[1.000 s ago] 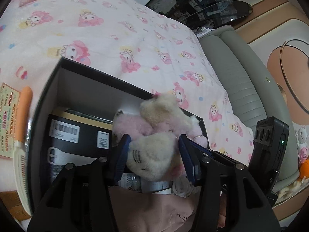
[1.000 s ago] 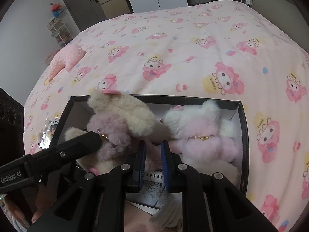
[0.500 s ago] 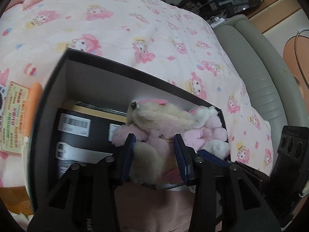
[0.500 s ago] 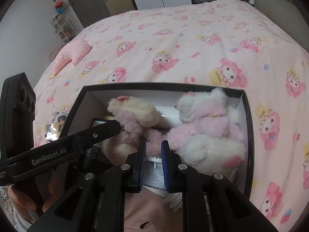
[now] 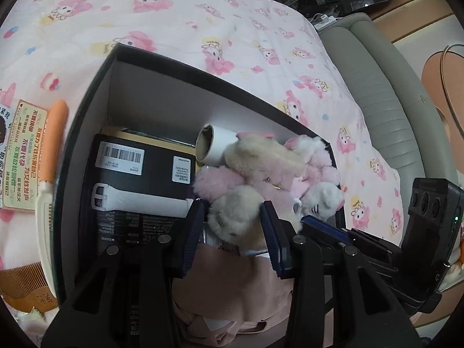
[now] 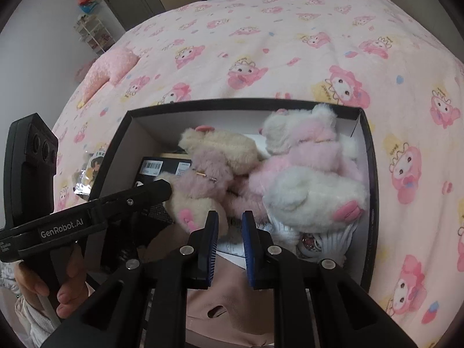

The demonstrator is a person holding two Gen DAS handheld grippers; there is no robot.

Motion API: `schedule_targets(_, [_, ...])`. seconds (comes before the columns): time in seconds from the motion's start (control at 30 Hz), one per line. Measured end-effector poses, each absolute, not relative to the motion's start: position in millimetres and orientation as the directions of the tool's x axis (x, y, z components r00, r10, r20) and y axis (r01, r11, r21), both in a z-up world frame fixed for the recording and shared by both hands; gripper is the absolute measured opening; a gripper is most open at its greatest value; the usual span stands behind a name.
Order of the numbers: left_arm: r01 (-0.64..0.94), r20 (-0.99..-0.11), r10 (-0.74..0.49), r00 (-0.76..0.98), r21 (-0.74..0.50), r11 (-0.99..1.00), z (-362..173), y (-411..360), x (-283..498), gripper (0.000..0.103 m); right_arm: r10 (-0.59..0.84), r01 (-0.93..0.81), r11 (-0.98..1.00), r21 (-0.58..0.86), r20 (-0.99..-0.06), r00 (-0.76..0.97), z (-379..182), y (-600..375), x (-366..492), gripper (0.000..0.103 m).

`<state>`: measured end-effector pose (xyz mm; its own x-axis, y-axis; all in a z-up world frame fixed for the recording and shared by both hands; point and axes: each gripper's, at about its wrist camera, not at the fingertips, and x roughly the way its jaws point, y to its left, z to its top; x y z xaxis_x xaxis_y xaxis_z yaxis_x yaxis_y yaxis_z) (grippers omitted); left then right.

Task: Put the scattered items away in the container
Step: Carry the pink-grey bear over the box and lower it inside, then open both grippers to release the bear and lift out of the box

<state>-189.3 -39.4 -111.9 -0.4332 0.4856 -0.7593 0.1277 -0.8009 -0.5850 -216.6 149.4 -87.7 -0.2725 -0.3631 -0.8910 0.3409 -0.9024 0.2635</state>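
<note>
Left wrist view: beige plush bear [image 5: 240, 203] lies lengthwise toward open left jaws; right jaws narrow.

Home bedroom: bed under cartoon-print quilt [image 6: 261, 43].

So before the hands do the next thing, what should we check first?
1. Beige teddy down inside the box: ok, it lies among the other things.
2. Left gripper let go of the beige teddy: cannot tell, its fingers sit on either side of the foot, contact unclear.
3. Right gripper free: ok, nothing between its fingers.
4. White teddy inside the box: ok, against the right wall.
5. Everything tidied: not ok, the comb and the card lie on the blanket outside.
6. Room left in the box: cannot tell.
</note>
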Motion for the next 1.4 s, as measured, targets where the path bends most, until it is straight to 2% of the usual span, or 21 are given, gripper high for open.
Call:
schedule_targets(0.23, [0.131,-0.769,0.466,-0.437,-0.567,-0.813,-112,-26,-201,0.04,-0.288,0.297,-0.933,0.204,-0.918,-0.273,-115,146,-229,0.014])
schedule_targets(0.47, [0.132,-0.737,0.498,-0.457,-0.609,-0.782,-117,-32,-203,0.041,-0.308,0.26,-0.939,0.226,-0.89,-0.338,-106,148,-240,0.014])
schedule_targets(0.63, [0.115,-0.686,0.515,-0.515,-0.65,-0.751,-103,-47,-191,0.041,-0.353,0.245,-0.926,0.286,-0.886,-0.299,-103,152,-244,0.014])
schedule_targets(0.83, [0.115,-0.708,0.552,-0.441,-0.654,-0.748,-110,-46,-187,0.041,-0.383,0.312,-0.903,0.295,-0.881,-0.277,-83,152,-221,0.014])
schedule_targets(1.13, [0.14,-0.75,0.507,-0.425,-0.608,-0.782,-117,-26,-198,0.042,-0.334,0.25,-0.928,0.275,-0.913,-0.235,-112,147,-231,0.014])
schedule_targets(1.2, [0.136,-0.752,0.502,-0.426,-0.602,-0.787,-119,-23,-199,0.046,-0.33,0.248,-0.93,0.271,-0.913,-0.238,-111,146,-231,0.014])
schedule_targets(1.4, [0.109,-0.723,0.529,-0.444,-0.63,-0.769,-110,-32,-187,0.046,-0.334,0.258,-0.928,0.268,-0.906,-0.26,-99,147,-221,0.014])
